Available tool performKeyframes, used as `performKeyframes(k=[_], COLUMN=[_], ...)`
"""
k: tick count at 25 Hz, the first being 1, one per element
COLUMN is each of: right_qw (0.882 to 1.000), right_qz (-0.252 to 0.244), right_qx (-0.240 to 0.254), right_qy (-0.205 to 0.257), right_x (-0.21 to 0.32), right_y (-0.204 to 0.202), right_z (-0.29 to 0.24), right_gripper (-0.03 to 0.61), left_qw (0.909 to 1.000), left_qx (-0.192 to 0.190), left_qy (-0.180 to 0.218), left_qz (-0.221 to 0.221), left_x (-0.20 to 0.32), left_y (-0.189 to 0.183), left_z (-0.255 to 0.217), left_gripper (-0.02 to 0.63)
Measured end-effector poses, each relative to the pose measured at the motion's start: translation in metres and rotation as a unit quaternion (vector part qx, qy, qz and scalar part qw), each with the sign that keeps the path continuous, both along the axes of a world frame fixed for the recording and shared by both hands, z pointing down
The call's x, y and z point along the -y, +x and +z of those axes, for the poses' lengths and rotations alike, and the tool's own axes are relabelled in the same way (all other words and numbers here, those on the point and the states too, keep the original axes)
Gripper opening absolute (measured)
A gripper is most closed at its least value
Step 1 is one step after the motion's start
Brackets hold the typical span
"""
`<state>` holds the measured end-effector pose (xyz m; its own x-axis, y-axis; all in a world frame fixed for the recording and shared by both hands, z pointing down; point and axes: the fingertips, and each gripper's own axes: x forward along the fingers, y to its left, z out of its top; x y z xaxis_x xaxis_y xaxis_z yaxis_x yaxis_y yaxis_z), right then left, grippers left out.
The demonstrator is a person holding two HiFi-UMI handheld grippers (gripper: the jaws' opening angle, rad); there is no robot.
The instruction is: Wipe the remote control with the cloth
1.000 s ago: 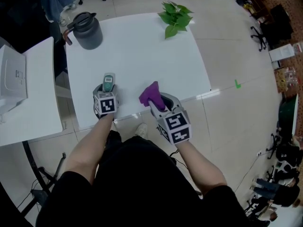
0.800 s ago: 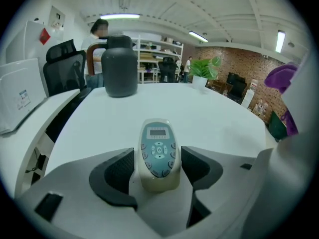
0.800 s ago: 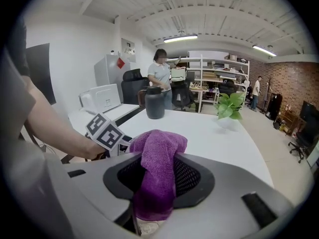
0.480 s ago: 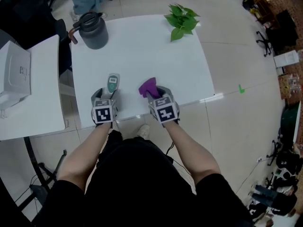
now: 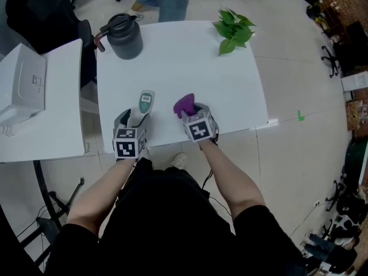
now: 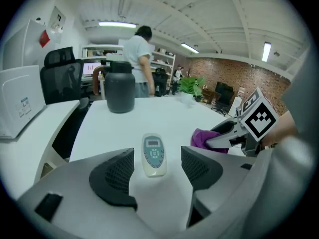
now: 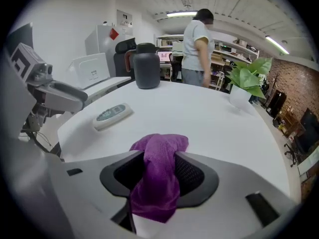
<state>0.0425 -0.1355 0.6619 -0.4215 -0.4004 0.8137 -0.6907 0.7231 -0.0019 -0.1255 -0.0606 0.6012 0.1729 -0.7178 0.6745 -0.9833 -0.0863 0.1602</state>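
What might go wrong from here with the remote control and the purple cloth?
1. The right gripper's jaws have just been opening with the purple cloth between them, so it may slip out before any wiping.
2. The remote control lies loose on the white table between the left gripper's open jaws. A wipe could slide it toward the near edge.

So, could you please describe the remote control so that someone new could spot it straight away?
Find the white table with the dark jug and the potted plant at its far side. Near its front edge, left of the purple cloth, lies the remote control: the only slim, pale bar there, with a greenish face and a small screen.
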Motion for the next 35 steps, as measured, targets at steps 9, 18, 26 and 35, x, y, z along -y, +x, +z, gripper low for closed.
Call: performKeyframes(k=[9, 18, 26, 35], right_qw=[0.991, 0.973, 0.967, 0.965], right_qz=[-0.010, -0.033, -0.016, 0.004], right_qx=[0.108, 0.187, 0.190, 0.181], right_qy=[0.082, 0.132, 0.166, 0.188], right_x=[-0.030, -0.086, -0.128, -0.169], right_y=[0.016, 0.008, -0.022, -0.045], right_z=[-0.110, -0.192, -0.222, -0.241], right_gripper=[0.227, 0.069, 0.017, 0.015], left_qw=[0.9962, 0.9818, 0.9670, 0.9504], left_qx=[0.006, 0.038, 0.056, 0.049], left_qy=[0.076, 0.154, 0.187, 0.214], left_qz=[0.041, 0.105, 0.164, 0.220], left_x=[-0.006, -0.040, -0.072, -0.113], left_y=[0.033, 0.079, 0.068, 0.066], left_z=[-0.059, -0.124, -0.154, -0.171], left_gripper=[0.268, 0.045, 0.000, 0.000])
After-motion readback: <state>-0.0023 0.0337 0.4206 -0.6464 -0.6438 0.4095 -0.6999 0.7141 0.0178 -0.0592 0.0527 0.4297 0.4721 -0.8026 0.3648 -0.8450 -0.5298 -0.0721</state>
